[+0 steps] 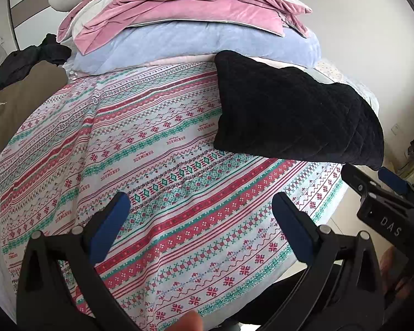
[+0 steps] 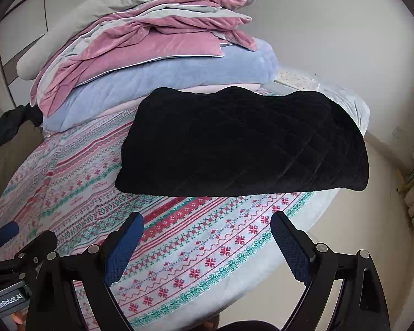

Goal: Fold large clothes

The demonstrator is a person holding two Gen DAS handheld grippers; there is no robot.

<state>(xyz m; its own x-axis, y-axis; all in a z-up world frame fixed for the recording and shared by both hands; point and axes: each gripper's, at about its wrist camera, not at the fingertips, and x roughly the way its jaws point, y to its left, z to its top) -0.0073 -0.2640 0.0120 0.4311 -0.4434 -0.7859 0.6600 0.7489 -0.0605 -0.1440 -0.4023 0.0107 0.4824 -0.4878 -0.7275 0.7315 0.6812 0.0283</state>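
On bed (image 2: 234,281), far side | black quilted garment (image 2: 243,143) folded flat, seemingly finished | left gripper (image 1: 201,220); right gripper (image 2: 207,237); fingers spread, empty, hovering clear

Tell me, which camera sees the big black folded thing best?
The right wrist view: the black quilted garment lies whole and central there. The left wrist view shows it off to the right, its near corner hidden behind the right gripper.

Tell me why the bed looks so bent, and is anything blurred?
Left wrist view: fisheye bends the patterned bedsheet into a dome, corners dark, a blurred fingertip at the bottom edge. Right wrist view: same bulge; soft even light, no glare; the black quilted garment shows little detail.
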